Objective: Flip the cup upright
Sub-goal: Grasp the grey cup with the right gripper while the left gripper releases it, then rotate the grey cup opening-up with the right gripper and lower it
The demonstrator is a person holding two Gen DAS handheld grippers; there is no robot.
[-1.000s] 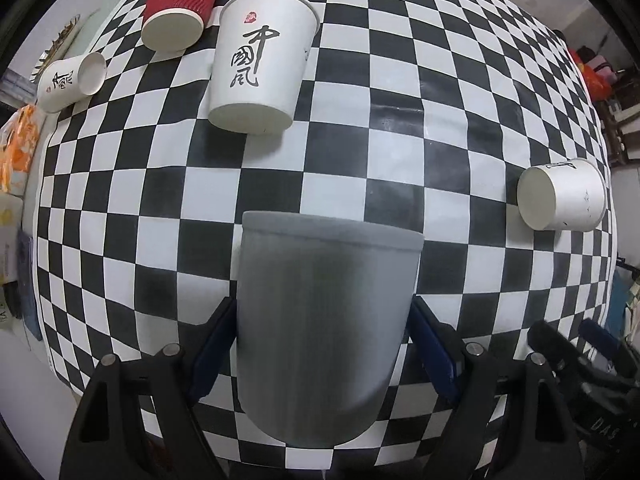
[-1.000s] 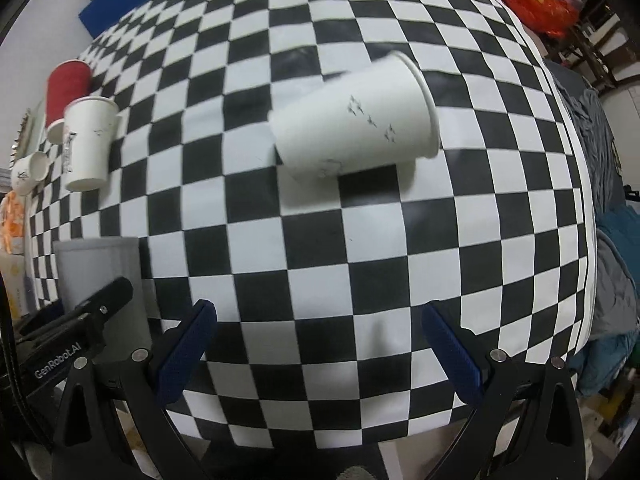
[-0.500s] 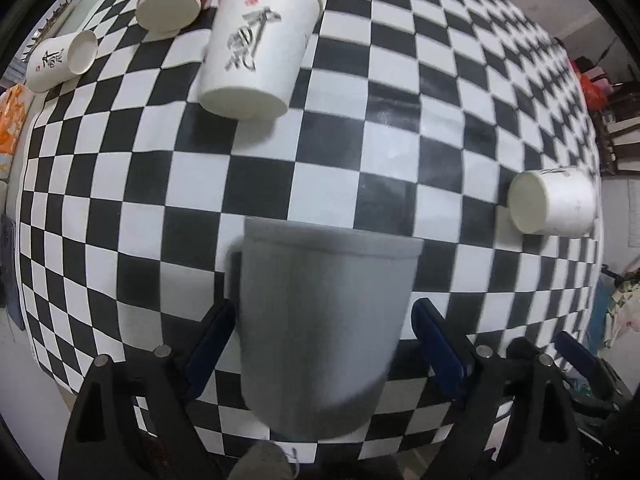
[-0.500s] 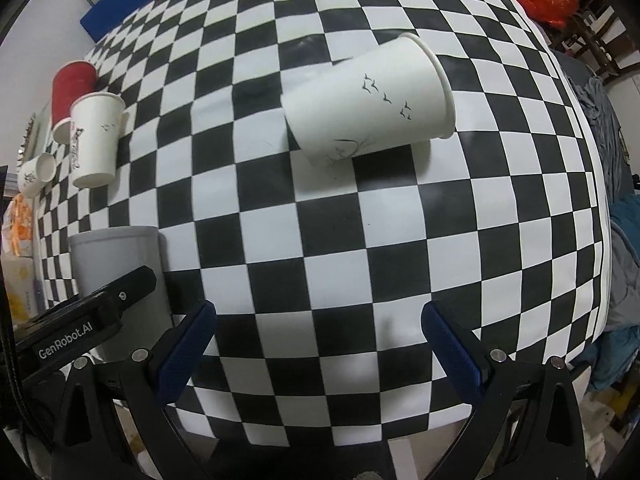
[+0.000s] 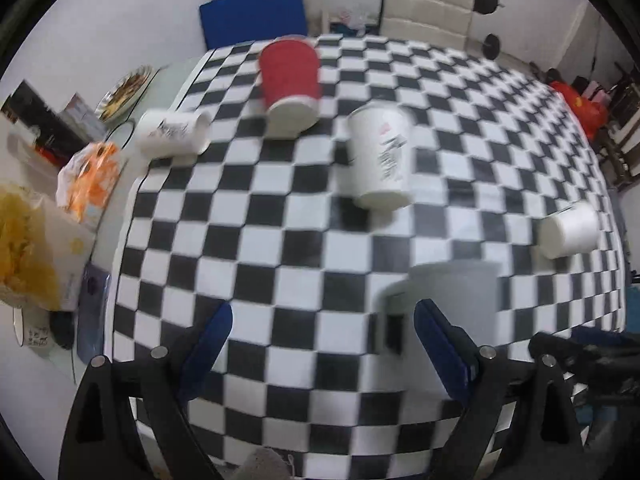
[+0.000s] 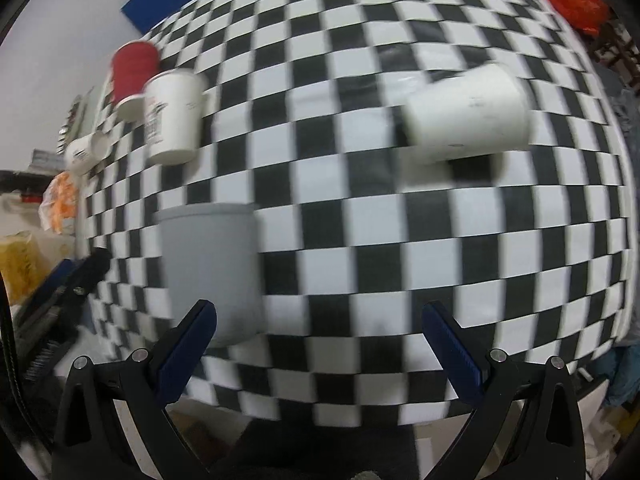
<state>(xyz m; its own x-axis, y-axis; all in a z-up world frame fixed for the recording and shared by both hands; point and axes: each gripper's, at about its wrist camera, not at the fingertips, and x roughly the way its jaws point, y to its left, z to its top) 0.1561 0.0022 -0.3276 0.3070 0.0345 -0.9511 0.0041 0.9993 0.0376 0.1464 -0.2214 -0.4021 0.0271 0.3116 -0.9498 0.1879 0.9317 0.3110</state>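
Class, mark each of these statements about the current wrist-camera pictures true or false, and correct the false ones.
1. The grey cup stands on the checkered cloth. True.
2. The left gripper is shut on the grey cup. False: it is open, with the cup off to its right.
3. The white cup ahead of the right gripper lies on its side. True.
4. The red cup lies on its side. False: it stands on the cloth.
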